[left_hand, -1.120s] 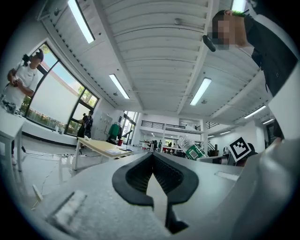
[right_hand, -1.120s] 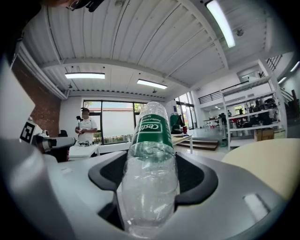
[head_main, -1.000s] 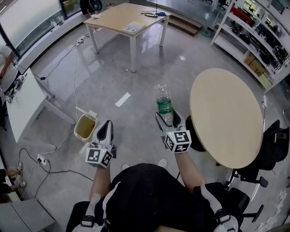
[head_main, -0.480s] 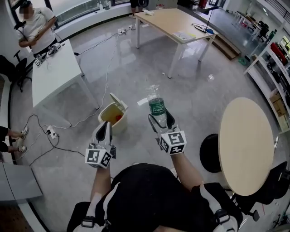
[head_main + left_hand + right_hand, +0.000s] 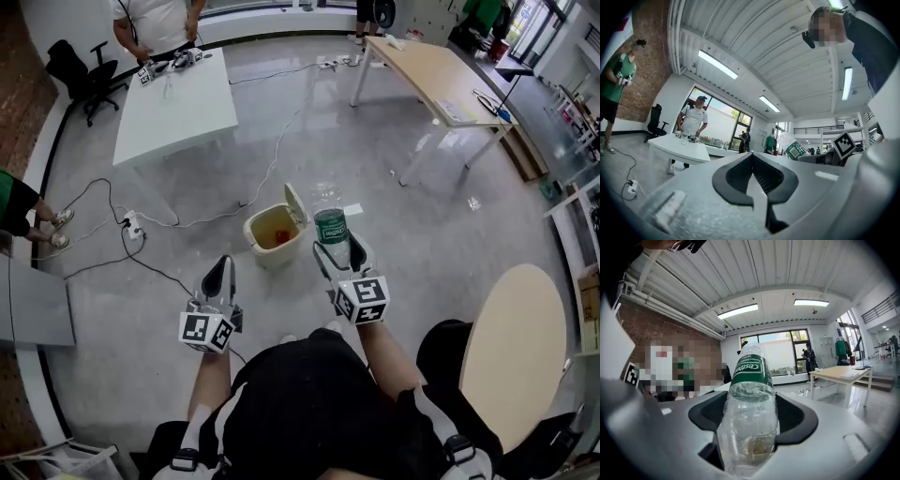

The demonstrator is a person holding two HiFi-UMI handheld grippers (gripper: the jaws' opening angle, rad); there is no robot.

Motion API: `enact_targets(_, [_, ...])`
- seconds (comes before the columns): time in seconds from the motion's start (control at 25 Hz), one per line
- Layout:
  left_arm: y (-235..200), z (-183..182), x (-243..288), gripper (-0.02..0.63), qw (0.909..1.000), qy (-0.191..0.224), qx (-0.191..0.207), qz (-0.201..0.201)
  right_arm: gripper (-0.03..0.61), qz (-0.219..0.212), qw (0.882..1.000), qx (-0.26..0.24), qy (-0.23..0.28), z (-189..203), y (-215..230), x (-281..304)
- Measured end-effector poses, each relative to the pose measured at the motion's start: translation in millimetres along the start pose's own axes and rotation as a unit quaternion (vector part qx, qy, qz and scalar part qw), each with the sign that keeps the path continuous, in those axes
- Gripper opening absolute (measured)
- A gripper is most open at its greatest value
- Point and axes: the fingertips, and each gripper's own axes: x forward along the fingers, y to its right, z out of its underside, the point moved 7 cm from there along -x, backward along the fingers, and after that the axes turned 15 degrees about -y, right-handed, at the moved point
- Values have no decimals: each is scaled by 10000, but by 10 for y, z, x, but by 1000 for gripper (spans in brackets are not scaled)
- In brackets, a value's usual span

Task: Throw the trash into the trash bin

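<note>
Head view: open-lidded trash bin (image 5: 265,255) holds red item (image 5: 281,236); right tool (image 5: 339,251) clamped on plastic bottle (image 5: 331,227); left tool (image 5: 221,266) pressed together, empty

Contents of trash bin (image 5: 269,256) too small to tell; bottle (image 5: 332,232) top blurred

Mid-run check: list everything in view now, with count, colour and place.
plastic bottle: one, clear with green label, upright, centre
trash bin: one, beige, lid open, floor centre
red item: one, inside the bin, unidentifiable
white table: one, upper left
rectangular table: one, light wood, upper right
round table: one, light wood, lower right
office chair: one, black, top left
cables, power strip: black and white, floor left
bystanders: two, white shirt behind white table, green shirt left edge
left gripper: one, grey, shut, empty
right gripper: one, grey, shut on the plastic bottle
</note>
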Motion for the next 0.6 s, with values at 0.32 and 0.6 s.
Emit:
enact_targets(0.32, [-155,-26,55,1,9988,-123,-67,-469,321,-605,9977,-120,-264,-104,8,598])
enact_targets(0.6, [-613,-305,494,0,9955,88,119,-935,322,-1169,9926,-282,-149,-453,88,1464])
